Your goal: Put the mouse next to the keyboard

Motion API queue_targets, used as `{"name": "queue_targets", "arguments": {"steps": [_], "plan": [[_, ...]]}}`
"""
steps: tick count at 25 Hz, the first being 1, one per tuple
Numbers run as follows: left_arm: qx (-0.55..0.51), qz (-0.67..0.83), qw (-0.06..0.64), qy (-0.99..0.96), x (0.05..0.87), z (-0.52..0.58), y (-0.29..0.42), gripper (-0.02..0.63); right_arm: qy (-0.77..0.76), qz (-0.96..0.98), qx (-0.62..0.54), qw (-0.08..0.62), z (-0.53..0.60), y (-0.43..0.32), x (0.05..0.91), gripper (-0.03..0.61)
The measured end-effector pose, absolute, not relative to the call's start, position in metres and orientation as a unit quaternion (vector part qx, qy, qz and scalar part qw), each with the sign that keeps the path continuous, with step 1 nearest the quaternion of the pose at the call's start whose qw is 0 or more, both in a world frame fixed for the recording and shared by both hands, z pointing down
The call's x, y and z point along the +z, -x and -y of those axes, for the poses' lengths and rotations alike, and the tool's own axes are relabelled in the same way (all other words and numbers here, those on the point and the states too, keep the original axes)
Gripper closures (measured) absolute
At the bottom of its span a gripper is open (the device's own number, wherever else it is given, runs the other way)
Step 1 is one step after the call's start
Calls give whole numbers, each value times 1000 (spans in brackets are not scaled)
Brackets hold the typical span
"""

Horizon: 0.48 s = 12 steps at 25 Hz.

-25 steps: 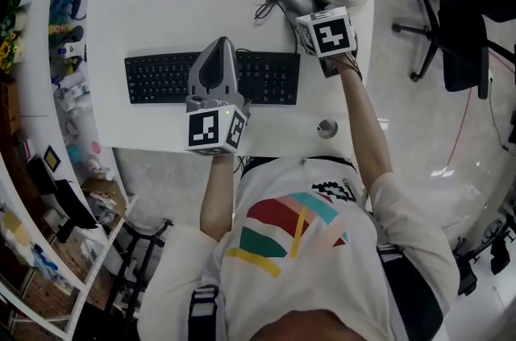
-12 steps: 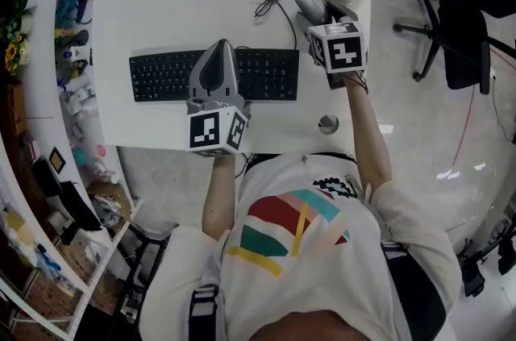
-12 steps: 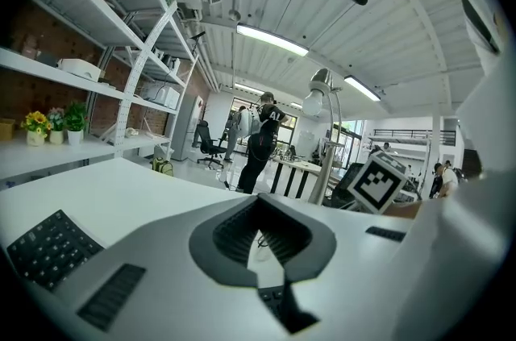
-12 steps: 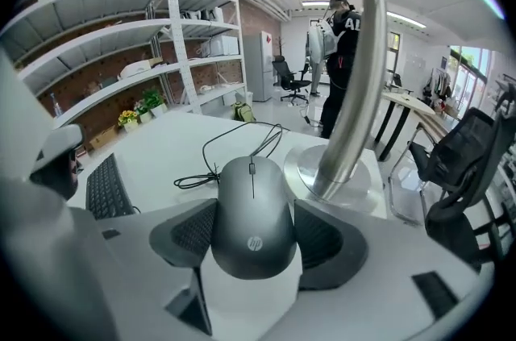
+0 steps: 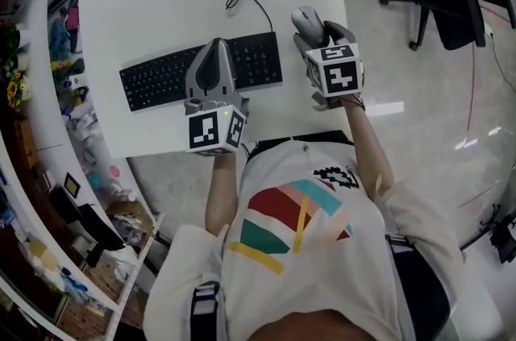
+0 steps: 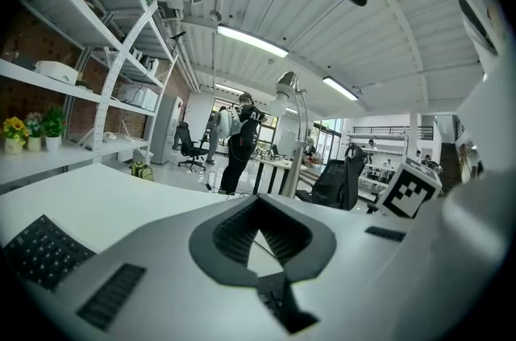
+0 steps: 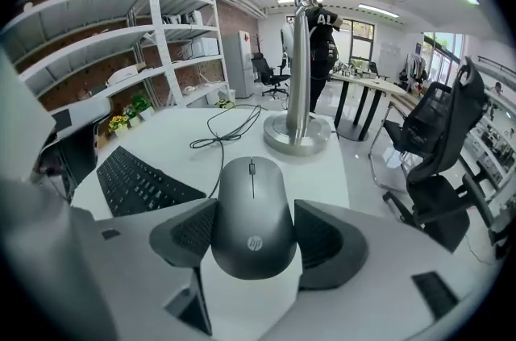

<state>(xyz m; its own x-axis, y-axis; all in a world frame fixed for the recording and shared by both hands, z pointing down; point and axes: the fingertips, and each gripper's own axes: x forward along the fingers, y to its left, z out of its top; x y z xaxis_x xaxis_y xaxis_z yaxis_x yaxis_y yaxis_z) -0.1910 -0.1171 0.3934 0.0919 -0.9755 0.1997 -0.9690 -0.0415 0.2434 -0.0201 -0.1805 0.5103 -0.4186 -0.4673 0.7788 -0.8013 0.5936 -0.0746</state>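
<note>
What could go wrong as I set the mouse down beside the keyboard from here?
1. The mouse, clamped in the right gripper, sits close to the right edge of the table. Released too far out, it might slip off.
2. A black cable runs toward the keyboard just ahead of the mouse. Setting the mouse down on it could leave it tilted.

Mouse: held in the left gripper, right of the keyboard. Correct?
No. The mouse is held in the right gripper, not the left gripper, as the right gripper view shows. It is right of the keyboard.
</note>
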Motion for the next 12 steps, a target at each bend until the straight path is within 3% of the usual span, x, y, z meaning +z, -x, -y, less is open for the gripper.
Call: {"name": "queue_targets", "arguments": {"steps": [12], "plan": [[1, 632, 169, -757, 404, 99, 142, 569, -452, 768, 292, 348, 125, -19, 543, 267]]}}
